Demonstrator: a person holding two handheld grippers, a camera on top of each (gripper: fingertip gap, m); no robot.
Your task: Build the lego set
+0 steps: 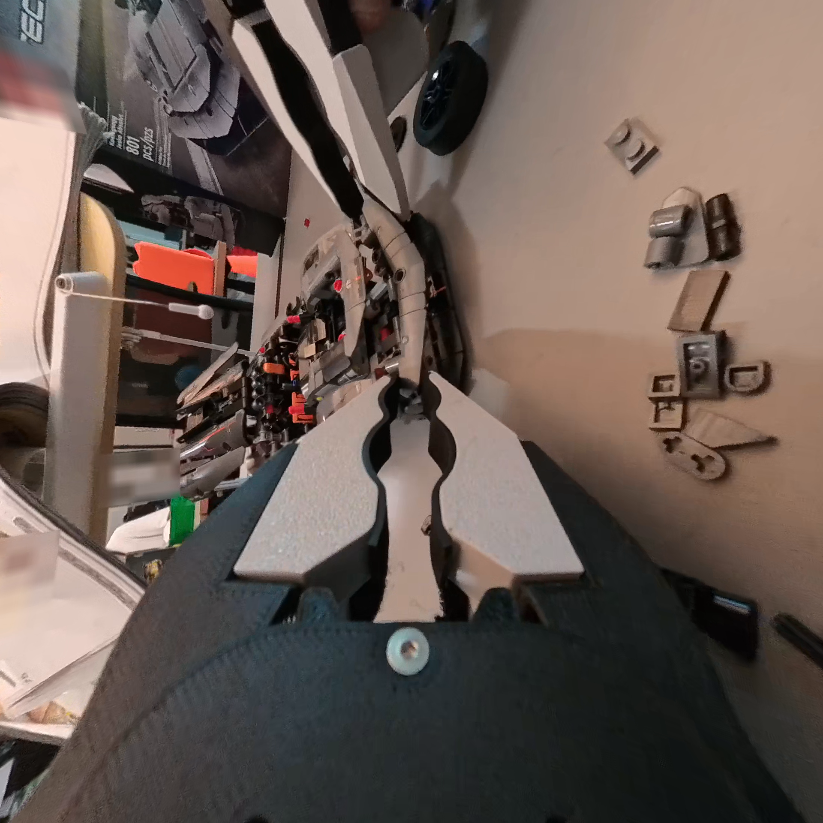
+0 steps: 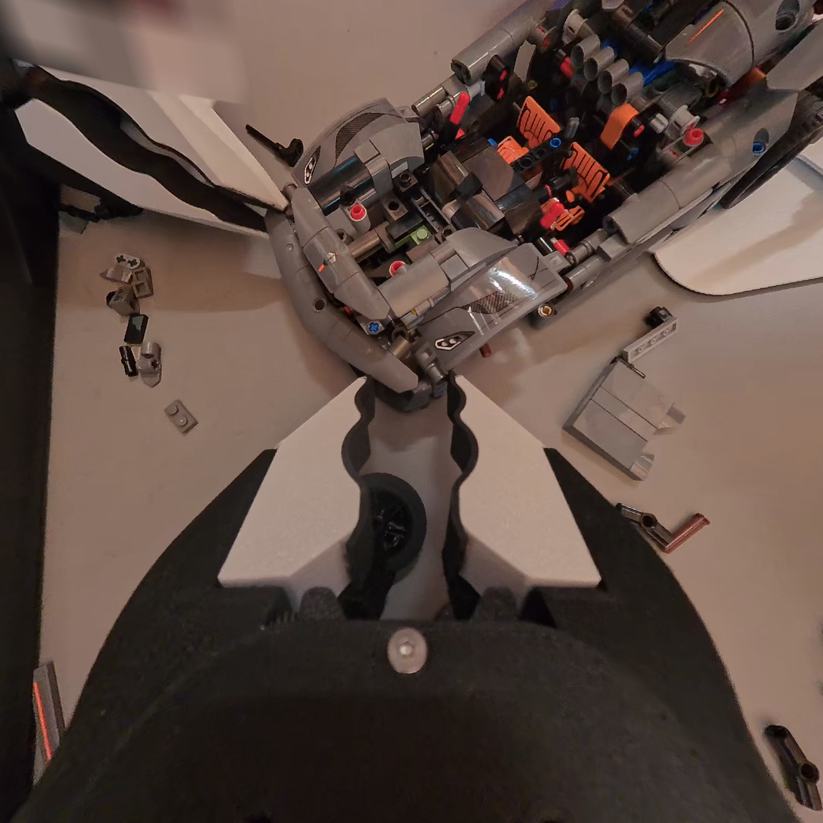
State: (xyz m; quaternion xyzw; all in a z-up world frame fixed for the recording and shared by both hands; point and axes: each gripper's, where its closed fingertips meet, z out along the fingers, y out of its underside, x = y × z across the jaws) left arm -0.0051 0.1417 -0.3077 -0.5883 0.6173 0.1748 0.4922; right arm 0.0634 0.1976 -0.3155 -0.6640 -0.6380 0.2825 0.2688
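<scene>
Wavy-edged white fingers of both the left gripper (image 1: 412, 385) and right gripper (image 2: 407, 385) pinch the curved grey plastic nose of the studded lego car (image 2: 445, 231).

One part-built grey car model (image 2: 467, 213); two hand-held grippers (image 1: 409, 387) (image 2: 407, 387); one loose black wheel (image 2: 392, 521); one set box (image 1: 187, 111).

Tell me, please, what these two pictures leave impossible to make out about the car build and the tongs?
- Left wrist view: whether the left tongs actually pinch the car model; the contact is hidden by their tips.
- Right wrist view: the model's far end is cut off by the top right edge.
- Right wrist view: the black wheel is partly hidden behind the right tongs.
- Left wrist view: the loose grey pieces are motion-blurred, so their shapes stay uncertain.
</scene>
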